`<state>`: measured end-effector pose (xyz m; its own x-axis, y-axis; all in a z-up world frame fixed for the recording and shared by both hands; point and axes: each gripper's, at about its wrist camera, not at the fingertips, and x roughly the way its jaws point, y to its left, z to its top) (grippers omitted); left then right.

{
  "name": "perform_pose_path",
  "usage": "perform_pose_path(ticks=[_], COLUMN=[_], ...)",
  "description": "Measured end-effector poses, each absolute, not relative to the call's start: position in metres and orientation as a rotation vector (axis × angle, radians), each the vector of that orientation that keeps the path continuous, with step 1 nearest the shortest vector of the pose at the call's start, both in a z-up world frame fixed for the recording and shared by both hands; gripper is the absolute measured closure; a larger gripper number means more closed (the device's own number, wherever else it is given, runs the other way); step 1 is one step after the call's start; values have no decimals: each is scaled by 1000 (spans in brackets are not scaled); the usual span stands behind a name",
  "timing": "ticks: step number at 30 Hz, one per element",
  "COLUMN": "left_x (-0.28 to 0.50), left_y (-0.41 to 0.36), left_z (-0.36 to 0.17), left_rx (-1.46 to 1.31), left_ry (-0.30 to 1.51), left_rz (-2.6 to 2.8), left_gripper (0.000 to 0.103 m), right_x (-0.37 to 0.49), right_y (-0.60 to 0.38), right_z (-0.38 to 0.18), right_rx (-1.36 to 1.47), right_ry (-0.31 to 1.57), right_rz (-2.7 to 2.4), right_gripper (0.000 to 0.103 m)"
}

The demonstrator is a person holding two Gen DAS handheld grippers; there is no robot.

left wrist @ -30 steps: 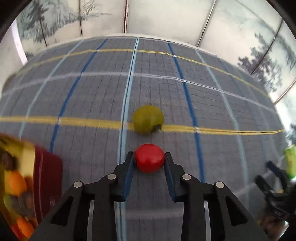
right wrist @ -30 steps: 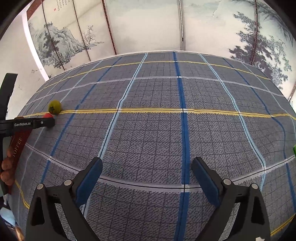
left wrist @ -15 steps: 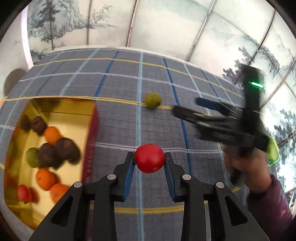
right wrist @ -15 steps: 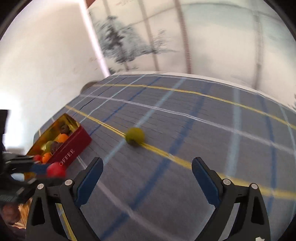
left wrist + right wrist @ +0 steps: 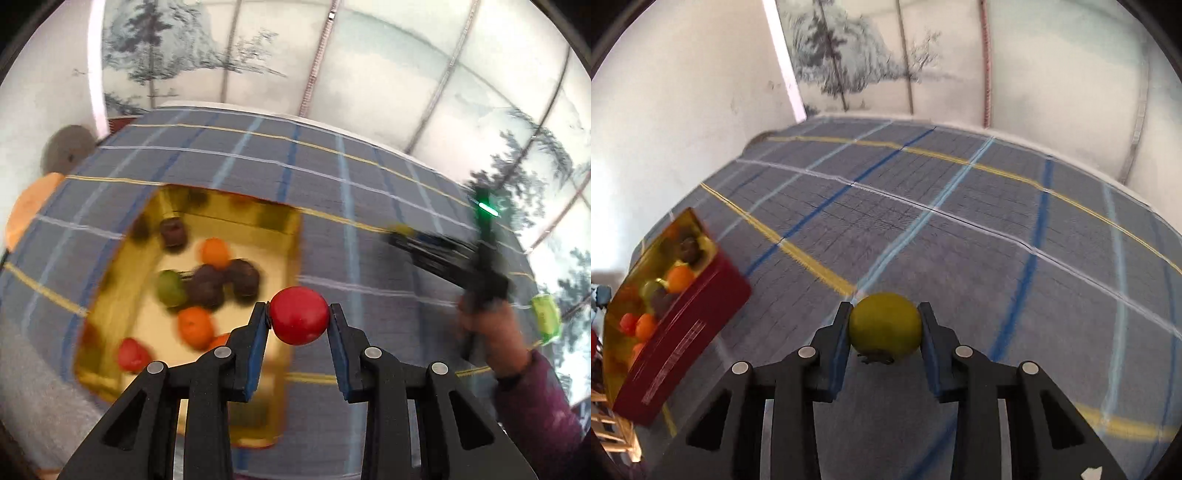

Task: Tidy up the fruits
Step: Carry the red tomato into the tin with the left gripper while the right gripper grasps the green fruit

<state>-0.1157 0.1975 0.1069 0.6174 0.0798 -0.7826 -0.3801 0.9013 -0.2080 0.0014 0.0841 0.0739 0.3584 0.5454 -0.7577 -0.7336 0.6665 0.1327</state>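
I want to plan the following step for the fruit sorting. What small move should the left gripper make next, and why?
Probably carry the red fruit a little further left over the box before opening. The left gripper is shut on it, and it seems to hang near the box's right wall, not clearly over the gold inside.

Both wrist fisheyes angled down, close over the plaid tablecloth (image 5: 923,221), sharing the fruit tin (image 5: 291,236)
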Motion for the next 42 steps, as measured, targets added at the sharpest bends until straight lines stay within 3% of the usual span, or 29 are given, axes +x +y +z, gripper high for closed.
perform_pose_path(ticks=[12,42], left_x=[-171,-176], left_y=[223,223], left_z=[80,66], left_rx=[-350,-256], left_ry=[918,901], left_rz=[333,370], left_gripper=[69,69], right_x=[-57,-54], right_y=[-70,-74], right_z=[71,65], right_rx=[-86,-101], right_ry=[880,908], right_rz=[498,425], right_gripper=[71,70])
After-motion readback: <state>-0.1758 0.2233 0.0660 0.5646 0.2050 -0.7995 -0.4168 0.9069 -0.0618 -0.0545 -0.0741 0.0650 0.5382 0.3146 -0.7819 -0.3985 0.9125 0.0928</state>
